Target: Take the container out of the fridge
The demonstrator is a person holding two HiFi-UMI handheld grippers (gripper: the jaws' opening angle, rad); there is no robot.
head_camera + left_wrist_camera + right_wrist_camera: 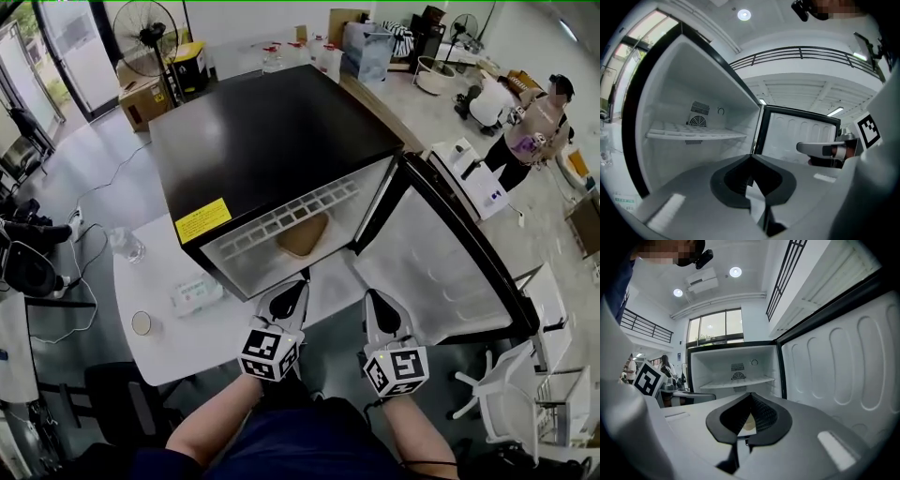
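Note:
A black mini fridge [272, 141] stands on a white table [173, 352] with its door [427, 262] swung open to the right. Inside, on the fridge floor below a white shelf [738, 382], sits a tan container [302, 234]. A sliver of the container [749, 423] shows through the gap under my right gripper's jaws. My left gripper [289, 292] and right gripper [380, 305] hover side by side just in front of the opening, both shut and empty. The left gripper [751, 157] points at the empty left side of the interior. The right gripper [750, 394] points straight into the fridge.
On the table left of the fridge lie a water bottle [127, 246], a pack of wipes [197, 292] and a cup [142, 323]. A white rack [553, 394] stands at the right past the door. A person [534, 131] stands at the back right.

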